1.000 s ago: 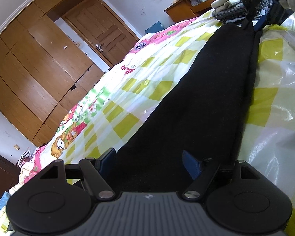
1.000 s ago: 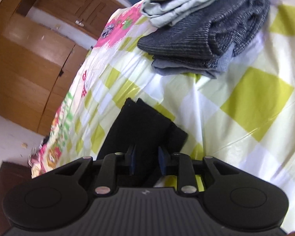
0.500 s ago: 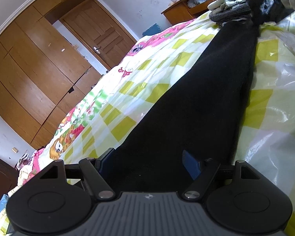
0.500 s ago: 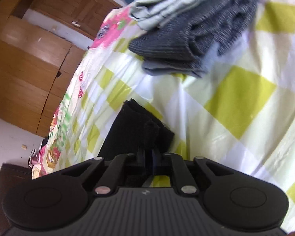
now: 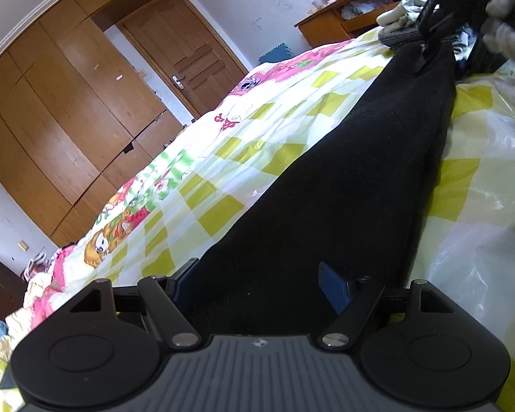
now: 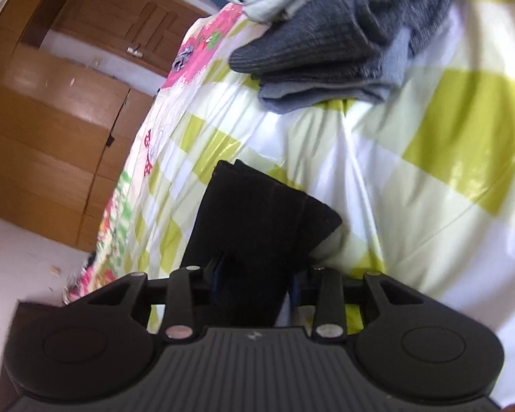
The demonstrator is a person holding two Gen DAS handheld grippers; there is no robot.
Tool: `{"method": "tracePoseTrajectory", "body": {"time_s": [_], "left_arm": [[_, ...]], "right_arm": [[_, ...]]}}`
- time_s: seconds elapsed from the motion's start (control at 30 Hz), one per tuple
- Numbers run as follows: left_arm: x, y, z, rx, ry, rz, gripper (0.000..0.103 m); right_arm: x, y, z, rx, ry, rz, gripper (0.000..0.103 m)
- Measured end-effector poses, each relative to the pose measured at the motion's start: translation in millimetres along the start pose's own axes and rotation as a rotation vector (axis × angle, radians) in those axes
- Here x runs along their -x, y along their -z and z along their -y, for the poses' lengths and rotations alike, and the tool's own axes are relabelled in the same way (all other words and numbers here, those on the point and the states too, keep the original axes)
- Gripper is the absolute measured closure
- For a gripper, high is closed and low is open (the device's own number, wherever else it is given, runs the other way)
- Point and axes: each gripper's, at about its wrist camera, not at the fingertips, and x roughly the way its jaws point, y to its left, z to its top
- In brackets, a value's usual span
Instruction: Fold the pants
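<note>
**Black pants stretched along the bed between two sets of tongs**

A bed (image 5: 292,144) covered by a white and yellow-green checked sheet with pink cartoon prints fills both views; behind it stands a wall of wooden wardrobes (image 5: 51,110) with a panelled door (image 5: 192,65) beside them, and a wooden shelf unit (image 5: 360,10) sits past the far corner of the bed; the black pants (image 5: 343,189) lie on the sheet as one long dark band, running from the near tongs to the far end of the bed; in the right wrist view their narrow end (image 6: 257,213) lies folded on the sheet; a pile of folded grey clothes (image 6: 326,44) rests on the bed just beyond that end, apart from it; the left tongs (image 5: 257,278) stand wide apart, the wide end of the pants lying between them, though whether the pads press on the cloth cannot be told; the right tongs (image 6: 254,274) are opening, the dark cloth between them and the pads off it; a gloved hand (image 5: 508,20) holds the right tongs at the top right of the left view.
</note>
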Motion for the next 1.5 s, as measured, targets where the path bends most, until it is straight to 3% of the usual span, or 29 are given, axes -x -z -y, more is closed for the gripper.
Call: {"method": "tracePoseTrajectory", "body": {"time_s": [0.03,0.07,0.1,0.2,0.33,0.43,0.57,0.7,0.9,0.97,1.0,1.07,1.13,1.2,1.3,1.4,1.5], "left_arm": [[-1,0,-2,0.015,0.003,-0.005,0.016],[-1,0,-3,0.026,0.001,-0.007,0.016],[-1,1,-5,0.032,-0.007,-0.006,0.016],[-2,8,-9,0.036,-0.007,-0.029,0.016],[4,22,-26,0.110,-0.014,-0.032,0.016],[21,39,-46,0.159,-0.062,-0.029,0.016],[49,76,-84,0.216,-0.171,-0.067,0.016],[78,127,-130,0.307,-0.307,-0.146,0.016],[104,200,-172,0.433,-0.433,-0.280,0.016],[109,215,-176,0.467,-0.445,-0.290,0.015],[112,220,-178,0.482,-0.449,-0.290,0.015],[116,227,-179,0.500,-0.456,-0.285,0.015],[118,231,-176,0.487,-0.471,-0.280,0.015],[120,232,-176,0.479,-0.493,-0.285,0.015],[111,236,-176,0.492,-0.448,-0.305,0.018],[107,238,-169,0.489,-0.441,-0.296,0.020],[111,242,-172,0.543,-0.428,-0.284,0.020]], "right_arm": [[0,1,0,-0.016,-0.011,0.008,0.072],[0,1,-3,-0.007,-0.013,0.009,0.087],[2,2,-6,-0.007,-0.021,0.001,0.093],[17,6,-26,-0.036,-0.121,0.004,0.094],[26,28,-116,0.200,-0.203,-0.039,0.094],[16,67,-198,0.405,-0.264,-0.112,0.094],[-21,155,-301,0.653,-0.372,-0.247,0.094],[-71,280,-365,0.900,-0.436,-0.444,0.094],[-116,453,-378,1.228,-0.441,-0.654,0.094],[-117,496,-368,1.366,-0.417,-0.671,0.094],[-113,515,-362,1.477,-0.417,-0.639,0.094],[-107,535,-356,1.553,-0.429,-0.638,0.094],[-108,534,-360,1.542,-0.444,-0.628,0.094],[-111,527,-371,1.468,-0.438,-0.632,0.094],[-109,510,-400,1.350,-0.451,-0.586,0.094],[-92,511,-425,1.348,-0.534,-0.497,0.094],[-83,542,-428,1.405,-0.606,-0.539,0.094]]}}
